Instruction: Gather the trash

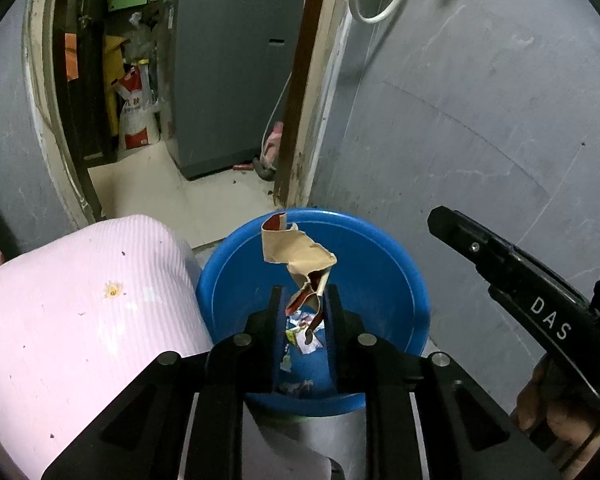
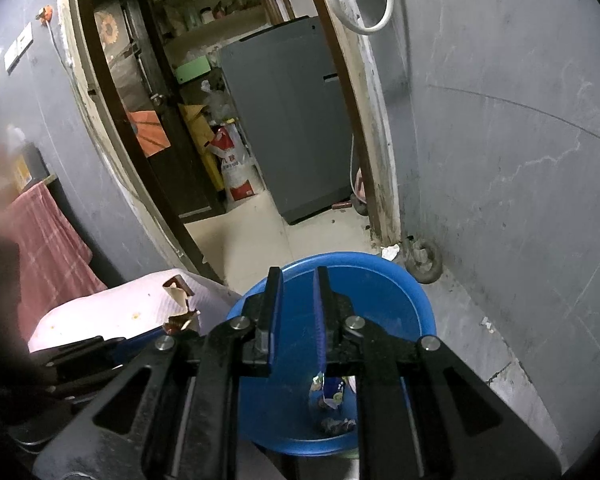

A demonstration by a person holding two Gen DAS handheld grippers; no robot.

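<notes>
Round blue plastic basin on floor beside pink ribbed cushion, small wrapper scraps in its bottom. Left gripper angled down over basin, fingers narrow, pinching lower end of crumpled tan-and-red paper wrapper, which sticks up above basin interior. Right gripper tilted down over basin rim, fingers slightly apart, nothing between them. Grey smooth appliance through doorway behind.
</notes>
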